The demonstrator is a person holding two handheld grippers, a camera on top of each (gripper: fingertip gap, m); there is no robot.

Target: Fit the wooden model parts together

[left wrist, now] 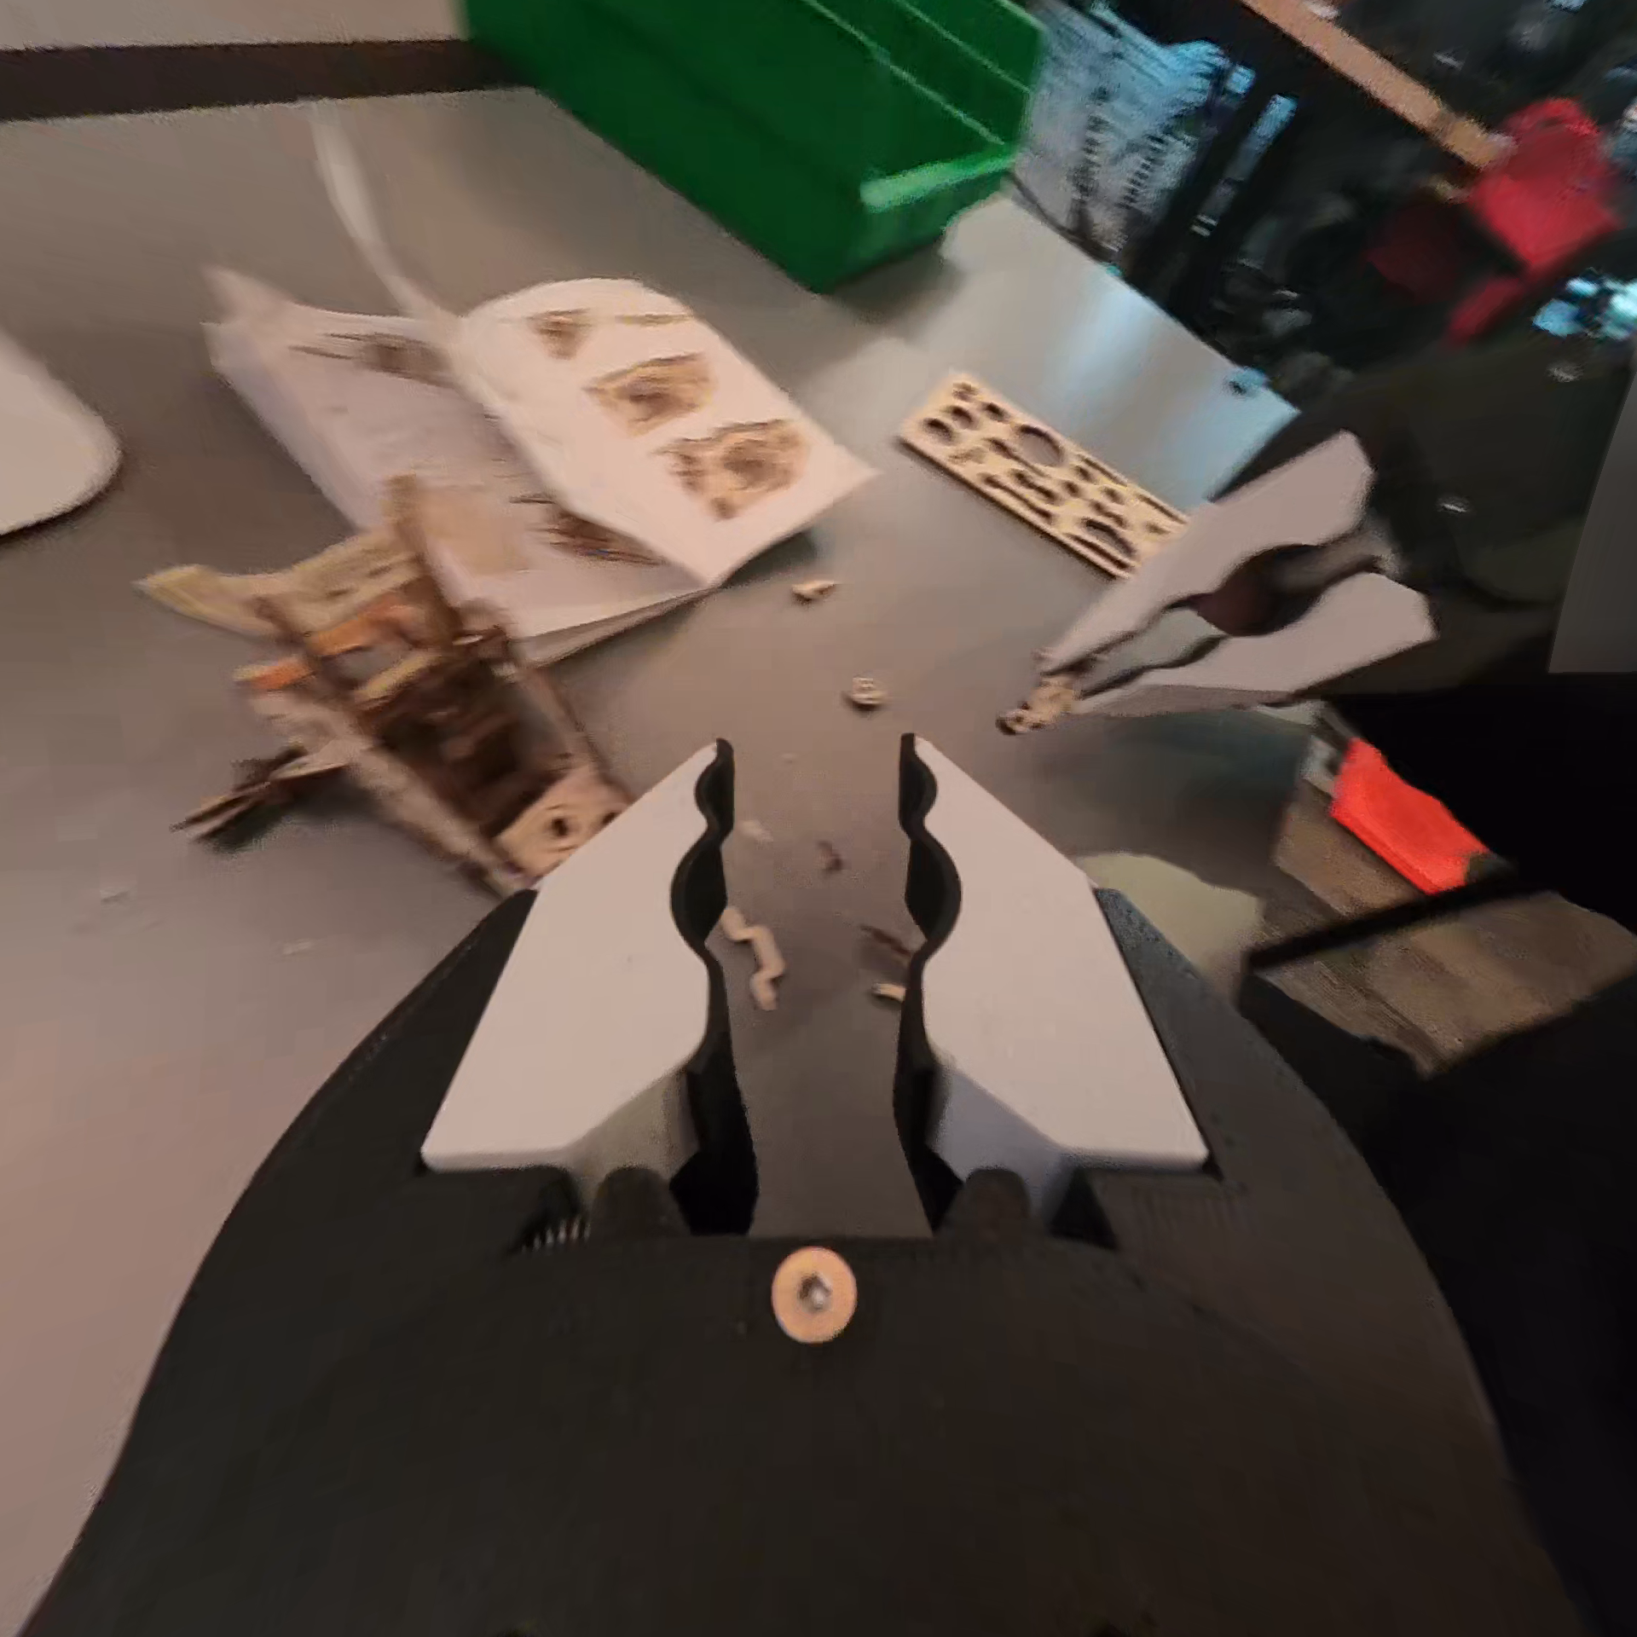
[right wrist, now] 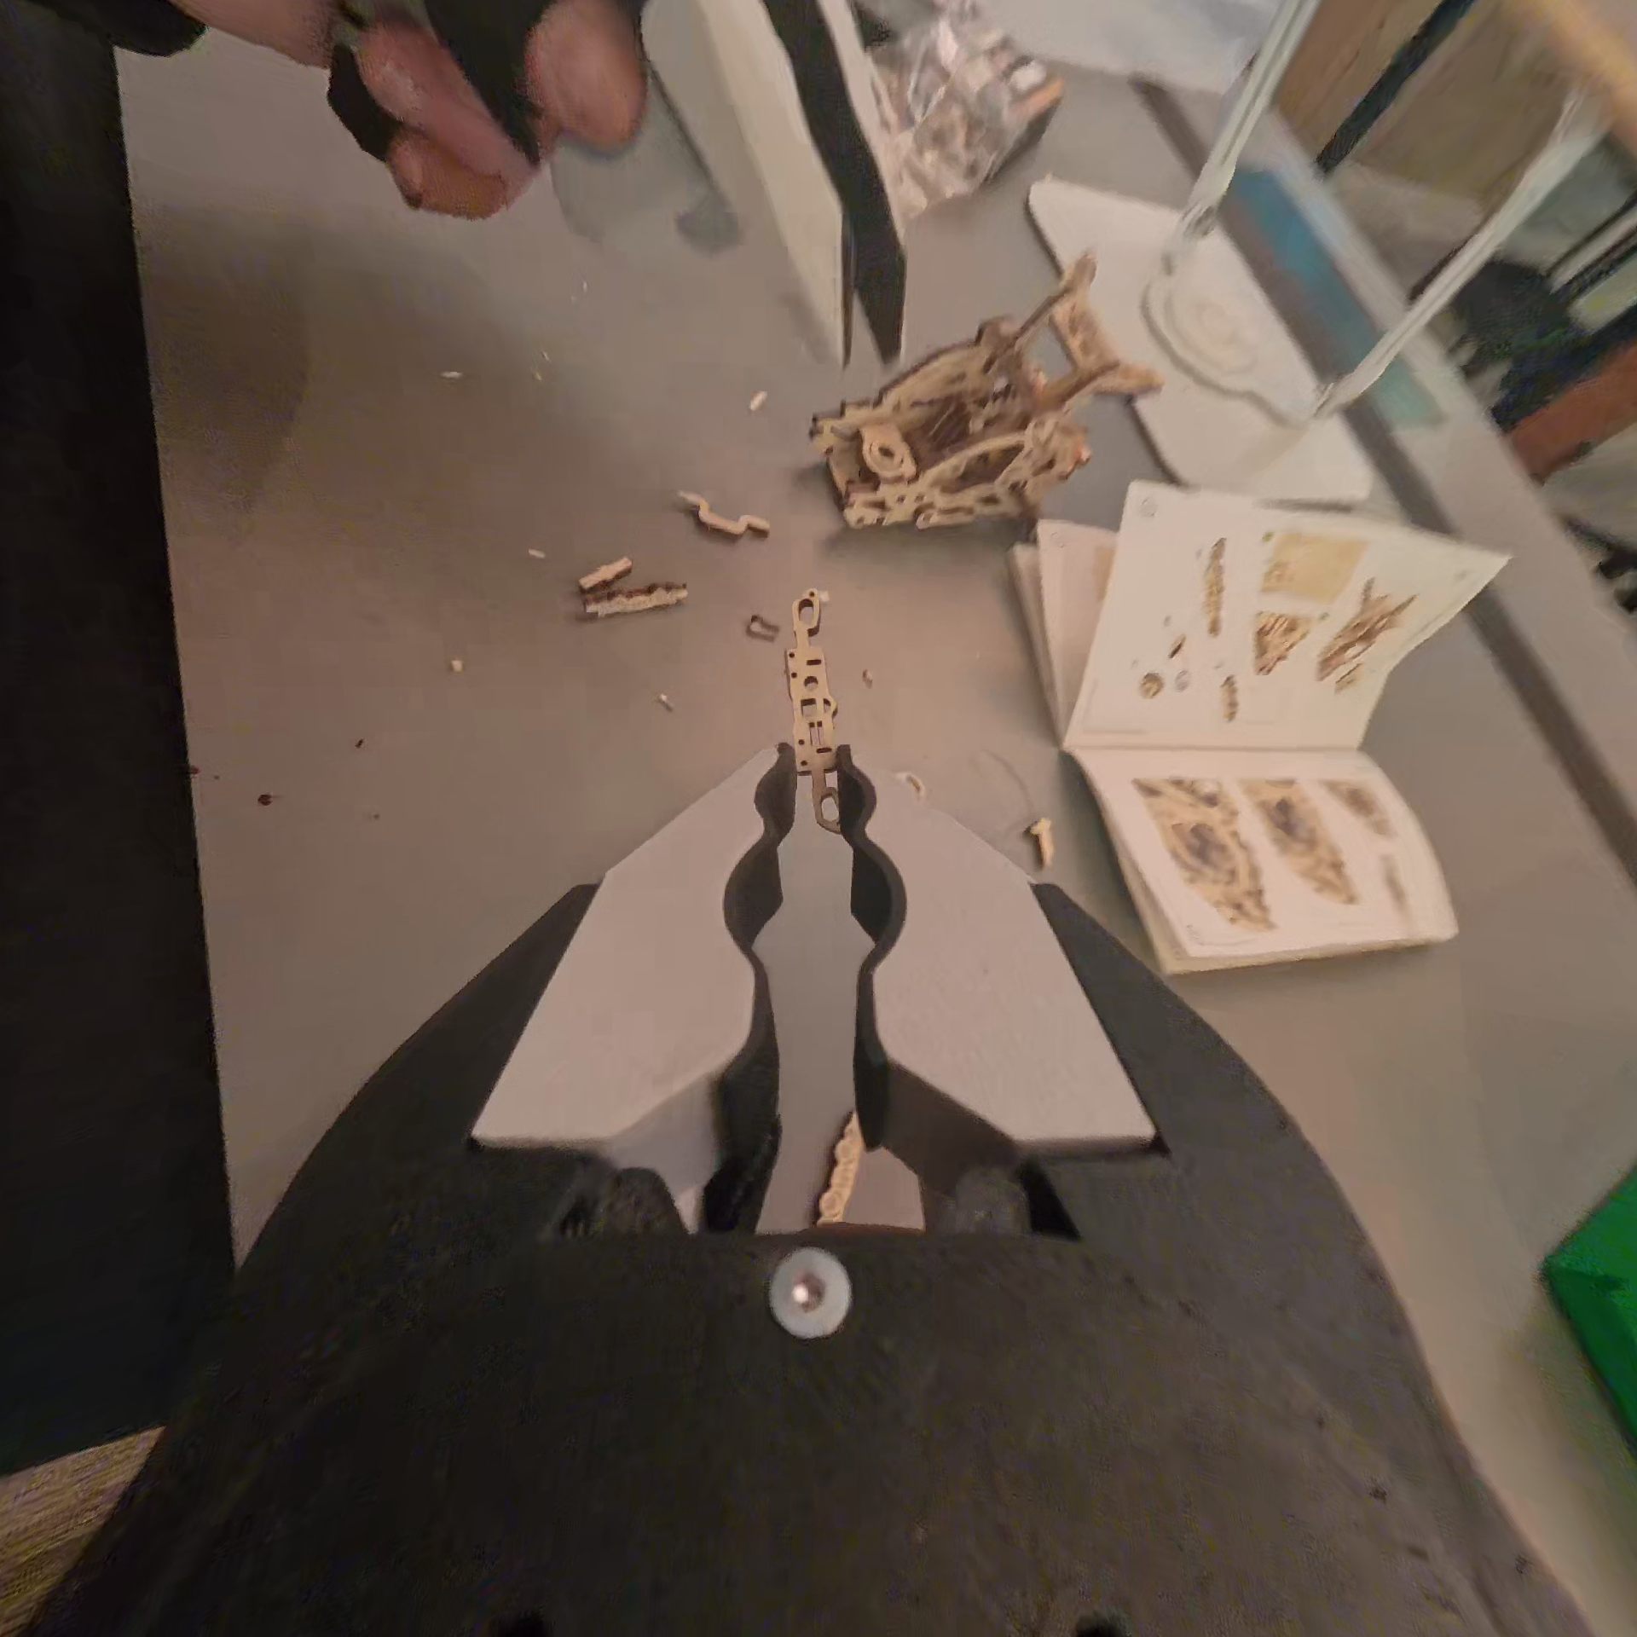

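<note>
My right gripper [right wrist: 813, 751] is shut on a thin flat wooden strip [right wrist: 810, 675] with cut-outs, which sticks out forward from its tips above the grey table. In the left wrist view the right gripper [left wrist: 1054, 686] shows at the right with the strip [left wrist: 1032, 709] at its tips. My left gripper [left wrist: 817, 744] is open and empty, low over the table. The half-built wooden model [left wrist: 416, 700] lies just left of the left gripper; it also shows in the right wrist view [right wrist: 965, 425]. Small wooden pieces [right wrist: 722, 518] and scraps lie scattered between them.
An open instruction booklet [left wrist: 567, 434] [right wrist: 1240, 726] lies beside the model. A punched-out wooden sheet [left wrist: 1041, 474] lies at the far right. A green bin [left wrist: 753, 115] stands at the back. A hand [right wrist: 478, 97] holds the left gripper. A clear stand [right wrist: 1240, 310] rises nearby. Across from one pair of fingers to the other is roughly 10 cm.
</note>
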